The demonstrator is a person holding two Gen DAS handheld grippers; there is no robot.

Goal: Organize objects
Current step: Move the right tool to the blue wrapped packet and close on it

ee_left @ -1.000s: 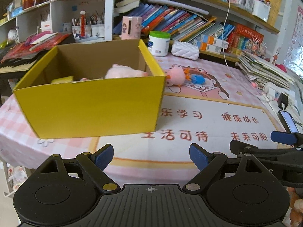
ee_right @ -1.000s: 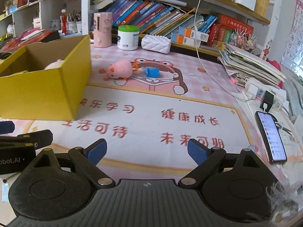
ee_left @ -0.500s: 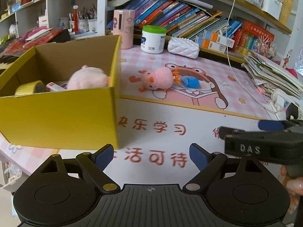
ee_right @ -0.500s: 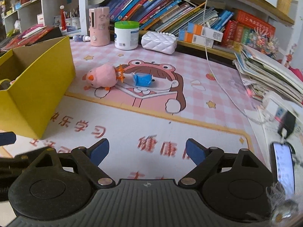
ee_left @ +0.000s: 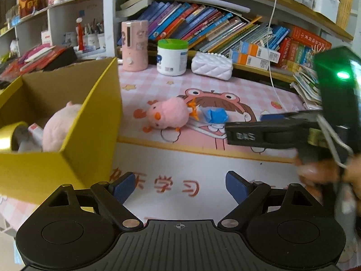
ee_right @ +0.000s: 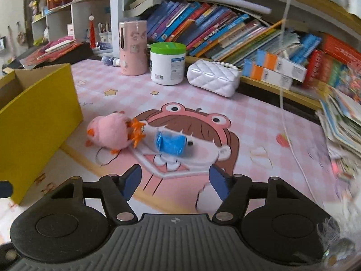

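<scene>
Right claw (ee_right: 174, 179): empty, jaws closing, aimed at the blue wrapped item (ee_right: 169, 143).
Left claw (ee_left: 180, 187): wide, empty.
Targets: blue item and pink plush chick (ee_right: 110, 133) lay on the bench (ee_right: 259, 122), just beside the yellow box (ee_right: 38, 115).
Risk: narrowing early could nudge the blue item away, or snag the chick's orange feet.

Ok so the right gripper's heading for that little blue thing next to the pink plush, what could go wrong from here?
1. The right gripper is closing with nothing between its jaws yet; it may narrow too far before reaching the blue wrapped object.
2. The pink plush chick lies close beside it, so a finger could snag its orange tuft.
3. The left gripper is close alongside, so the two could bump.
</scene>
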